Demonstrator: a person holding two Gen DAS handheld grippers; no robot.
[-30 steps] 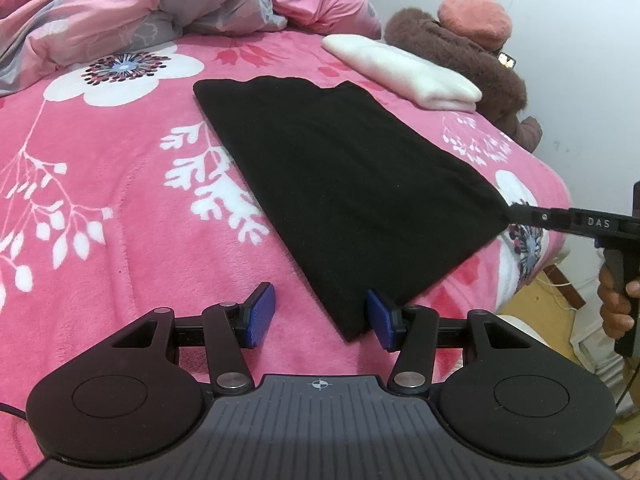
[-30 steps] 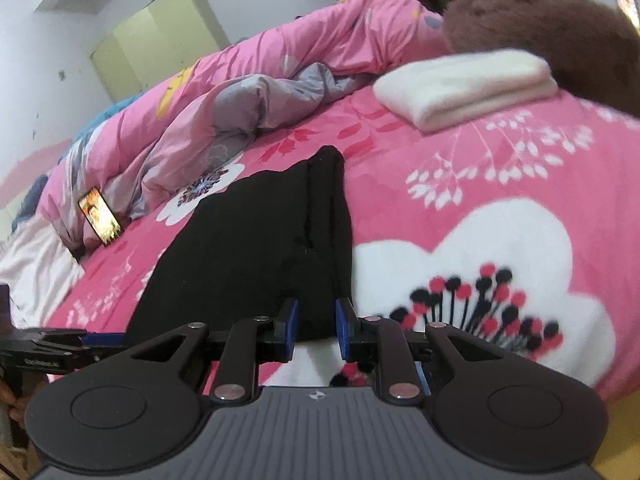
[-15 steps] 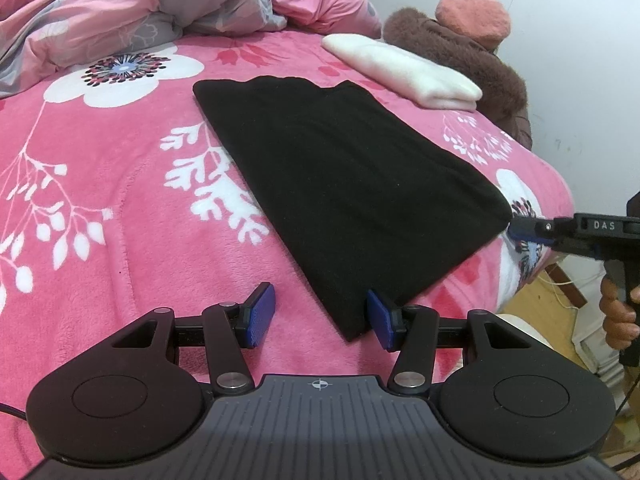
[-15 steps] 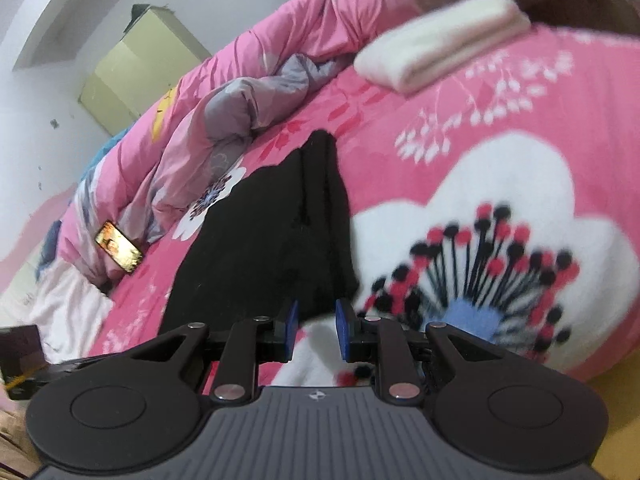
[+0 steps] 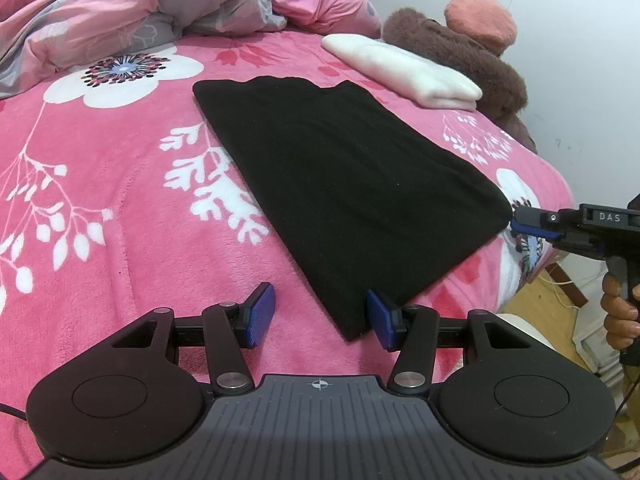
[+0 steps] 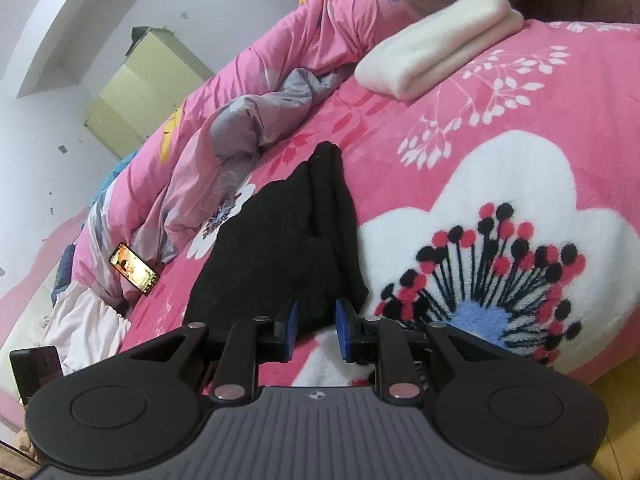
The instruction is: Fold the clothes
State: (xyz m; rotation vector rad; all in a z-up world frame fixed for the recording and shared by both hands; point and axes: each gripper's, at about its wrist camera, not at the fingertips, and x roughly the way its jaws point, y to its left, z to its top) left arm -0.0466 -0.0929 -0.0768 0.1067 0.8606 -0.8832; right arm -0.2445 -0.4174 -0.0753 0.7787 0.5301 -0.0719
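A black garment (image 5: 344, 184) lies folded flat in a long rectangle on the pink floral blanket (image 5: 100, 200). My left gripper (image 5: 320, 320) is open and low over the blanket. The garment's near corner lies just inside its right finger (image 5: 380, 324), and nothing is gripped. In the left wrist view my right gripper (image 5: 532, 224) sits at the garment's right corner, held by a hand (image 5: 620, 312). In the right wrist view that gripper (image 6: 316, 328) has a narrow gap, with the edge of the black garment (image 6: 288, 240) at its fingertips and not clamped.
A folded white cloth (image 5: 404, 68) and a brown plush toy (image 5: 472, 56) lie at the far right. A bunched pink and grey duvet (image 5: 140, 12) fills the back. A lit phone (image 6: 132, 268) rests by the duvet. The bed edge (image 5: 560, 208) drops off at right.
The right gripper drew back off the garment's right corner, then came close to it again, with its view tilting. The left gripper and the garment have stayed put.
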